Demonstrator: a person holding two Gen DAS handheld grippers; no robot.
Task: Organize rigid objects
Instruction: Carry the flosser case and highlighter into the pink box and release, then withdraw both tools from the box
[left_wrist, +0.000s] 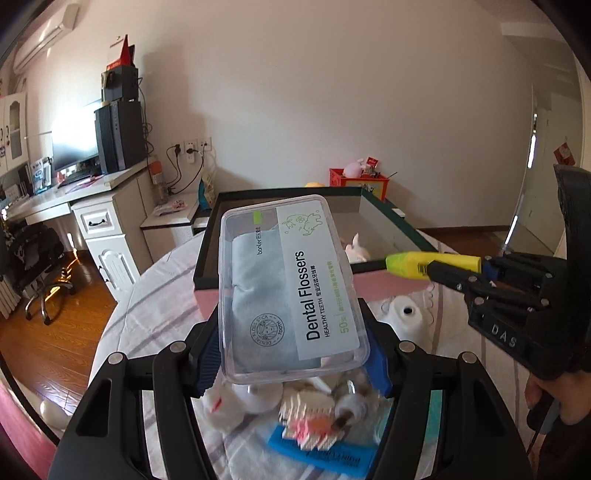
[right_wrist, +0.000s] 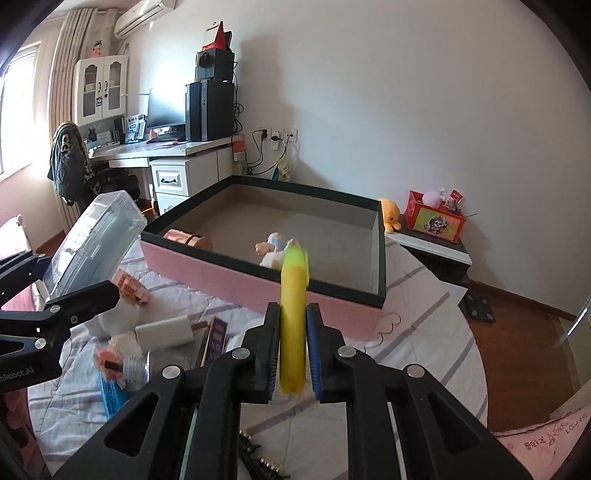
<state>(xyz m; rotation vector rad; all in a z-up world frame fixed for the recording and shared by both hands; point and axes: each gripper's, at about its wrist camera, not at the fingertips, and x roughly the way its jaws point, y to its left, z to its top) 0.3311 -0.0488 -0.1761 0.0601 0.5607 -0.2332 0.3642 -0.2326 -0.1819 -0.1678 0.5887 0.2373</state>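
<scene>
My left gripper (left_wrist: 291, 354) is shut on a clear plastic Dental Flossers box (left_wrist: 288, 284), held up above the table just short of the pink storage box (left_wrist: 376, 284). The flossers box also shows at the left of the right wrist view (right_wrist: 92, 240). My right gripper (right_wrist: 293, 332) is shut on a yellow highlighter (right_wrist: 293, 317) with a green cap, its tip near the pink box's (right_wrist: 258, 280) near wall. In the left wrist view the highlighter (left_wrist: 432, 263) reaches in from the right toward the box rim. Inside the box lie a copper roll (right_wrist: 188, 238) and a small doll (right_wrist: 275, 251).
On the striped tablecloth (right_wrist: 424, 332) lie a white charger (right_wrist: 166, 330), a blue package (left_wrist: 325, 454), a pink-and-white block toy (left_wrist: 310, 417), a white thread cone (left_wrist: 406, 321) and dark screws (right_wrist: 255, 458). A desk (right_wrist: 177, 151) stands far left, a side table with a red box (right_wrist: 436, 221) at right.
</scene>
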